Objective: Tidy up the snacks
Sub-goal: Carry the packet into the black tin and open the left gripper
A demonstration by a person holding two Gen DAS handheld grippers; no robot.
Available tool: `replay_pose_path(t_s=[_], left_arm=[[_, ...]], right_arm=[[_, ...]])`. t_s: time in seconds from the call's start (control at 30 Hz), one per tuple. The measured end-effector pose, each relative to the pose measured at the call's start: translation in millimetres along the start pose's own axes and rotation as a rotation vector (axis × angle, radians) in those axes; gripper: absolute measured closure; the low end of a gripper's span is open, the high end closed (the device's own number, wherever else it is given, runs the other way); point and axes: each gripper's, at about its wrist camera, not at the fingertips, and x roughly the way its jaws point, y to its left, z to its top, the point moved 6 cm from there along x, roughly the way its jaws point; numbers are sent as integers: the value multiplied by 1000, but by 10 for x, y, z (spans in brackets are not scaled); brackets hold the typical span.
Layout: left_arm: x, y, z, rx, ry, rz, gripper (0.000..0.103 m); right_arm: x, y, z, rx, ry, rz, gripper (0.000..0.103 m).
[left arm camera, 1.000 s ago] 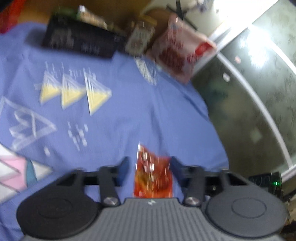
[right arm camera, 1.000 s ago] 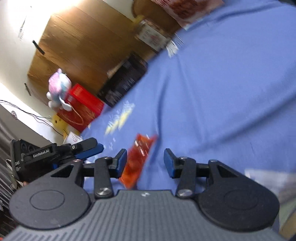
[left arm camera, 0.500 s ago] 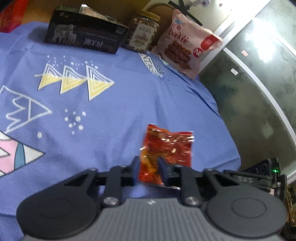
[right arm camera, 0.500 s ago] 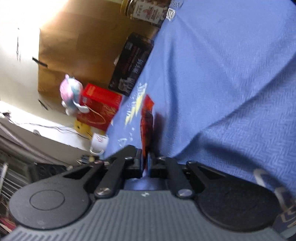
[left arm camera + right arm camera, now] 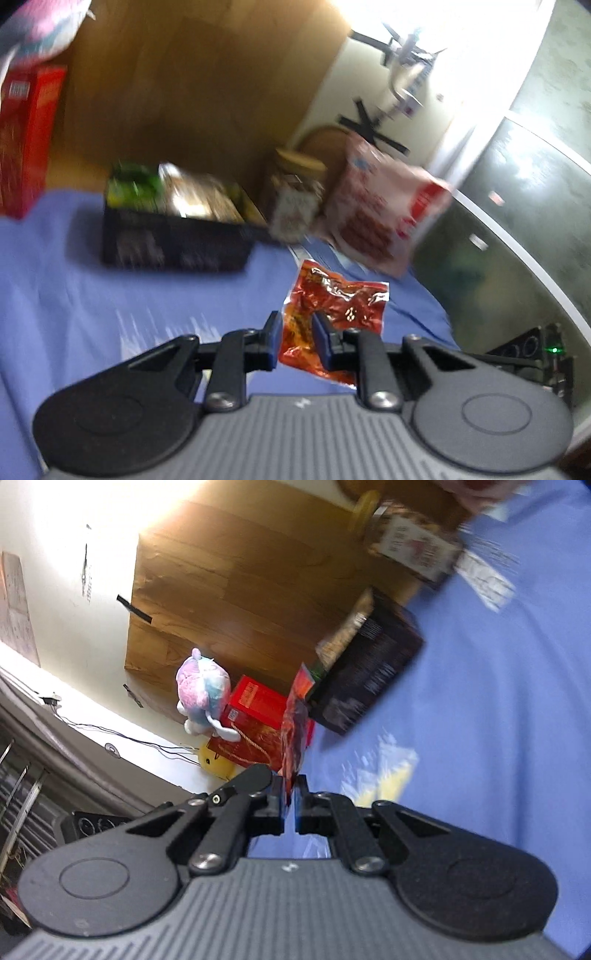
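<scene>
- Two views examined. Left wrist view: left gripper (image 5: 297, 336) has its jaws closed on the near part of a red snack packet (image 5: 334, 307), which is lifted clear of the blue cloth (image 5: 74, 295).
- Packet appears light, thin and crinkly; glossy film, judged slippery and easily creased. A grip on the flat sealed margin looks safest.
- Beyond it, far side: black box (image 5: 173, 240) holding snacks, a jar (image 5: 297, 199) and a pink snack bag (image 5: 384, 218) to the right. All blurred.
- Left gripper points level toward the far row.
- Right wrist view: right gripper (image 5: 290, 798) is clenched on the packet's (image 5: 295, 720) edge, seen edge-on and standing out from the fingertips.
- Right gripper is rolled hard sideways; cloth fills the right of this view, box (image 5: 369, 672) ahead.
</scene>
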Motion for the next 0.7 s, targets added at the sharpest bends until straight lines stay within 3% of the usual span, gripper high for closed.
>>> replay_pose_path(t_s=[0.17,0.33,0.5,0.57,0.67,0.7], left_arm=[[307,475,607,-22,-55,73,85],[751,863,1057,-42,-63,143,85],[1233,1053,1146,-23,-17,211,84],[1381,1083,1136,-9,1,246,81],[1446,1078,1099,8,5,279,79],[1416,1078,1092,11,-4,286,76]], right_arm=[[664,50,544,-62,50,18,96],[1251,55,981,-173,80,-25,96],[1585,-188,1179,-240,107,-137,95],[1666,-285,1185,-289,119,-221,93],[1593,-307,1210,-424,53,-368,83],[1540,-308,1225,-438,32,-390,69]])
